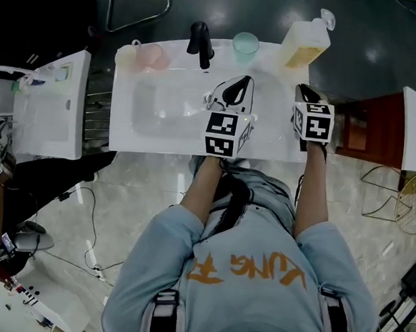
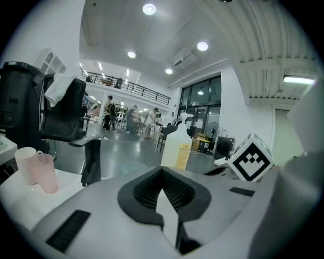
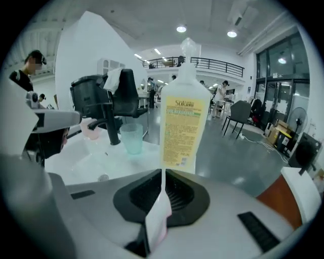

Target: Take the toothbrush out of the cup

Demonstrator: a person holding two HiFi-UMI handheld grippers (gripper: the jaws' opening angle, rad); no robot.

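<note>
My left hand-held gripper (image 1: 239, 89) and right hand-held gripper (image 1: 307, 94) are both pressed together and empty over the sink (image 1: 161, 126). I can't spot a toothbrush in the pink cup (image 1: 155, 57) or the teal cup (image 1: 245, 46). I'd expect it to be light, stiff and slick, so I'd pinch the handle above the rim.

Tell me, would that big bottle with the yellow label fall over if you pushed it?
Probably not from a low push: the bottle stands upright and looks broad and flat-sided. A shove up near its pump top might tip it, since it is tall. It stands at the back corner of the sink, so it could perhaps slide off.
</note>
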